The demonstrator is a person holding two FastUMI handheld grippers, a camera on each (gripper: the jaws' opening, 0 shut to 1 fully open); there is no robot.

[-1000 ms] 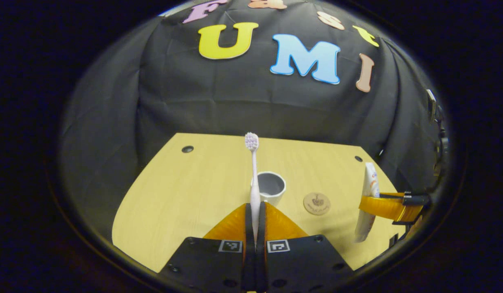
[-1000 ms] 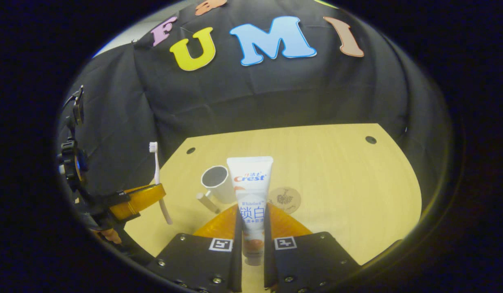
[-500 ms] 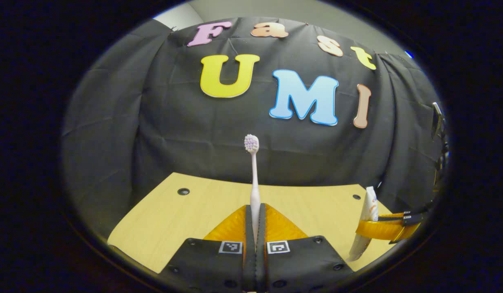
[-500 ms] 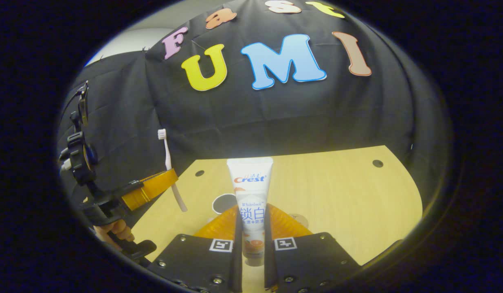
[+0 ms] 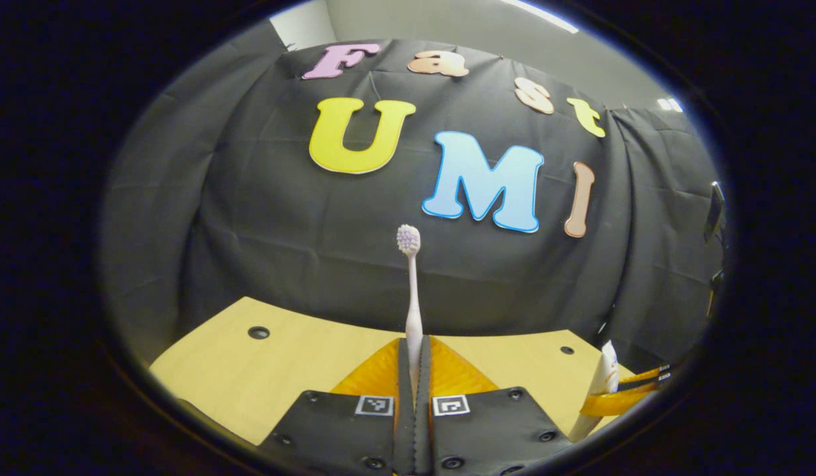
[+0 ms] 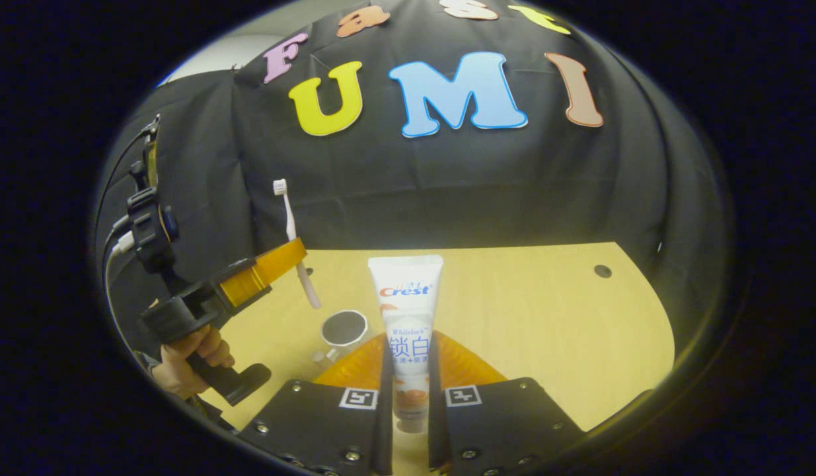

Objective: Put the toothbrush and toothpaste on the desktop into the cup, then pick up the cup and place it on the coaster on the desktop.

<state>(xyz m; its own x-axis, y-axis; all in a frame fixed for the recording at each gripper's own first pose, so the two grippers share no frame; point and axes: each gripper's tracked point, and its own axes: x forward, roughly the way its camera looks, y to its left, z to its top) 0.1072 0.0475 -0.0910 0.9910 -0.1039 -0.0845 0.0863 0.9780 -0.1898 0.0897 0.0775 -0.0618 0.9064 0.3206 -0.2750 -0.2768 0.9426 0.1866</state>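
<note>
My left gripper (image 5: 414, 354) is shut on a pale pink toothbrush (image 5: 411, 291), which stands upright with its bristle head on top. From the right gripper view, that left gripper (image 6: 275, 261) hangs above the table with the toothbrush (image 6: 290, 218), its handle end pointing down above and left of the grey-lined white cup (image 6: 343, 328). My right gripper (image 6: 408, 354) is shut on a white toothpaste tube (image 6: 408, 311), held upright with its cap end down. In the left gripper view the right gripper (image 5: 629, 390) and its tube (image 5: 604, 380) sit at the far right edge.
The wooden desktop (image 6: 546, 317) has small round holes near its back corners (image 5: 258, 332) (image 6: 602, 271). A hand (image 6: 183, 360) grips the left gripper's black handle at the lower left. The black cloth wall rises close behind the table.
Both grippers have risen and tilted upward. The left one, with the toothbrush, has moved toward the cup. Cup and coaster have dropped out of the left gripper view.
</note>
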